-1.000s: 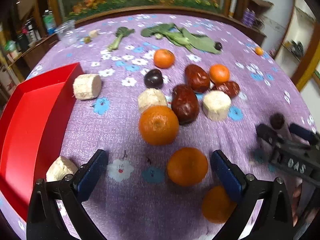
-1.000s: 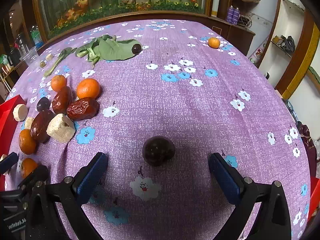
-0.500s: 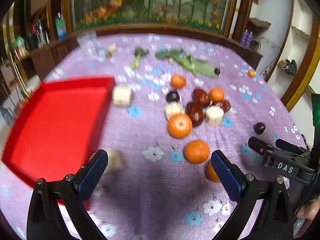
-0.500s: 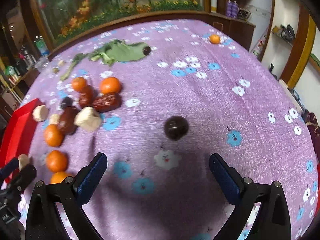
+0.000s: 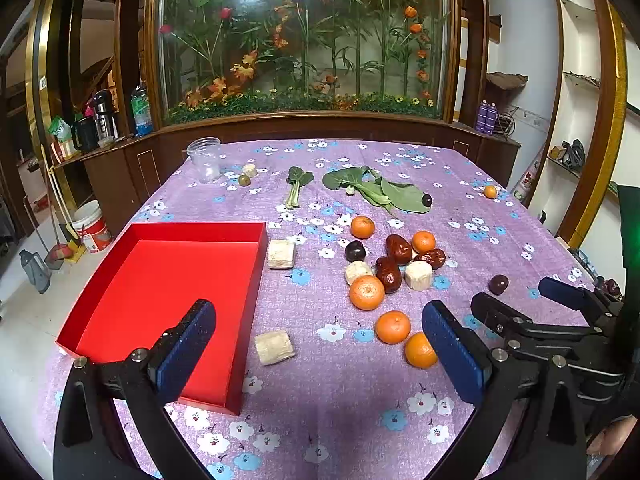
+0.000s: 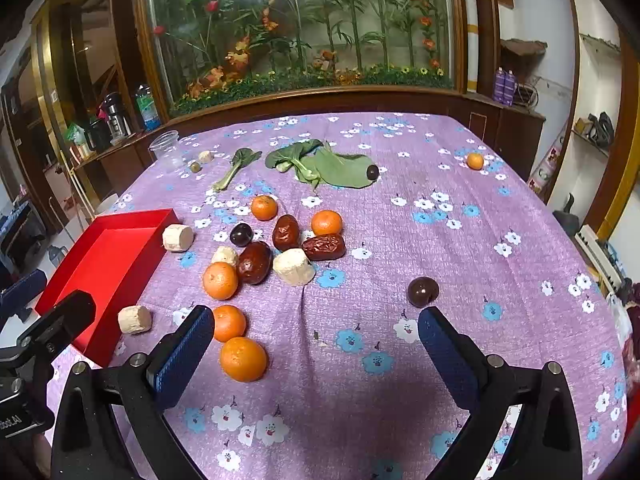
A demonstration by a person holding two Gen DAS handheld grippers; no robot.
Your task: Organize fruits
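Observation:
A red tray [image 5: 160, 280] lies empty on the left of the purple flowered cloth. Several oranges [image 5: 366, 292], red dates [image 5: 388, 274], a dark plum [image 5: 355, 251] and pale cut chunks [image 5: 275, 347] are scattered to its right. My left gripper [image 5: 320, 344] is open above the cloth, near the tray's front right corner, and holds nothing. In the right wrist view my right gripper [image 6: 314, 348] is open too, an orange [image 6: 243, 359] by its left finger and a lone dark plum [image 6: 422, 291] just beyond its right finger. The red tray [image 6: 108, 264] shows at the left.
Leafy greens [image 5: 384, 192], a clear plastic cup [image 5: 205, 159] and a small orange [image 5: 490, 191] lie at the far side. A wooden cabinet with a glass plant display stands behind the table. The right gripper [image 5: 524, 300] shows at the right edge.
Both grippers have pulled back and risen from the cloth, so the whole table and tray now show. Both stay open. No fruit has moved.

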